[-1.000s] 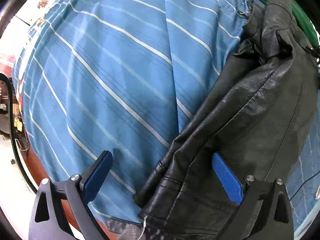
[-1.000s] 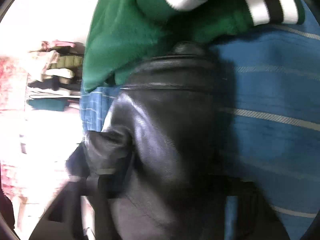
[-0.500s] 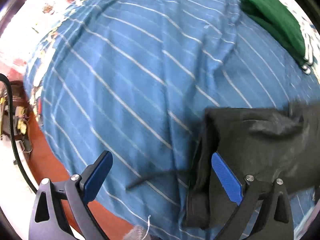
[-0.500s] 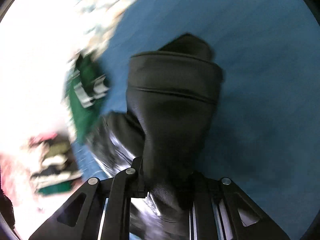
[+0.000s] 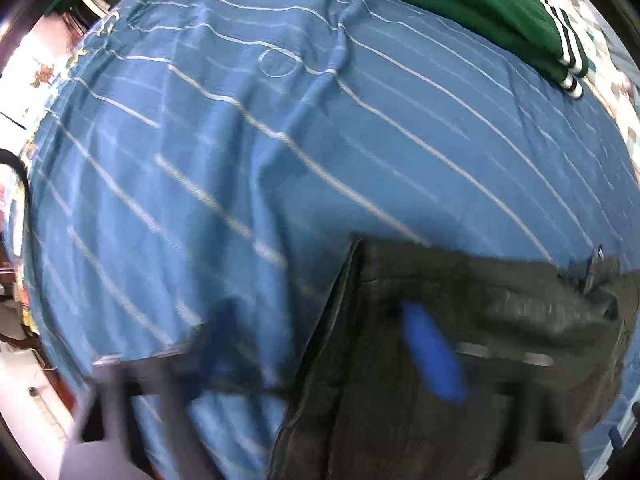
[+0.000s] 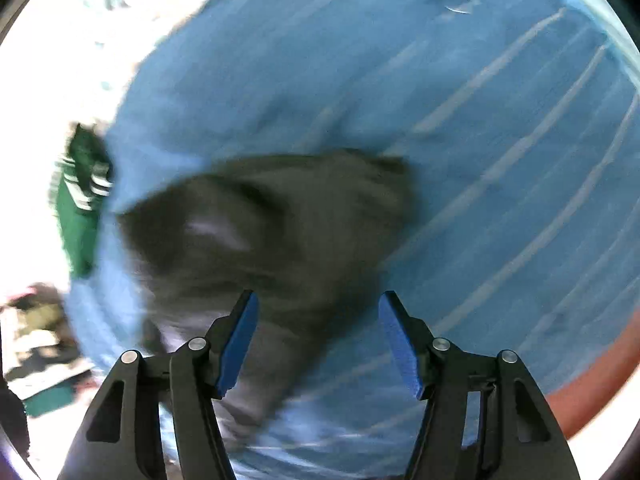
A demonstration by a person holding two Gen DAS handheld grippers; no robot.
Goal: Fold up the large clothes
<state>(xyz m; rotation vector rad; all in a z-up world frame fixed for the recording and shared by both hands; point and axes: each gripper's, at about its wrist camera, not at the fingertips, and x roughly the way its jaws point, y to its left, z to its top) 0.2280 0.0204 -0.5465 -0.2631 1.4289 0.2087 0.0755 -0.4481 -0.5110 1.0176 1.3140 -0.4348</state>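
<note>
A black leather jacket [image 5: 460,320] lies in a crumpled heap on a blue cloth with thin white stripes [image 5: 240,140], and everything else can be placed from it. The striped cloth spreads out under the jacket on all sides and carries several soft creases; whether it covers a table or a bed cannot be told.

In the left wrist view the jacket fills the lower right, with a straight seamed edge running down its left side and a small metal fitting at its upper right corner. The left gripper [image 5: 320,360] is smeared by motion blur. Its jaws are closing: one blue pad [image 5: 432,356] lies over the jacket's leather, while the other finger is only a dark blur over the striped cloth just left of the jacket's edge. That edge sits between the two, but the blur hides whether the pads press on it.

In the right wrist view the jacket sits in the middle, blurred, with a pale glint on its left part. The right gripper [image 6: 318,340] hangs above the jacket's near side. Its jaws are opening and stand spread, with nothing pinched between the blue pads [image 6: 240,340]; the jacket is only seen beyond them.

A folded green garment with black and white striped cuffs [image 5: 500,12] lies well apart from the jacket, by the cloth's far edge. Beyond the jacket's left side in the right wrist view, a blurred stack of folded clothes [image 6: 36,340] shows off the cloth.
</note>
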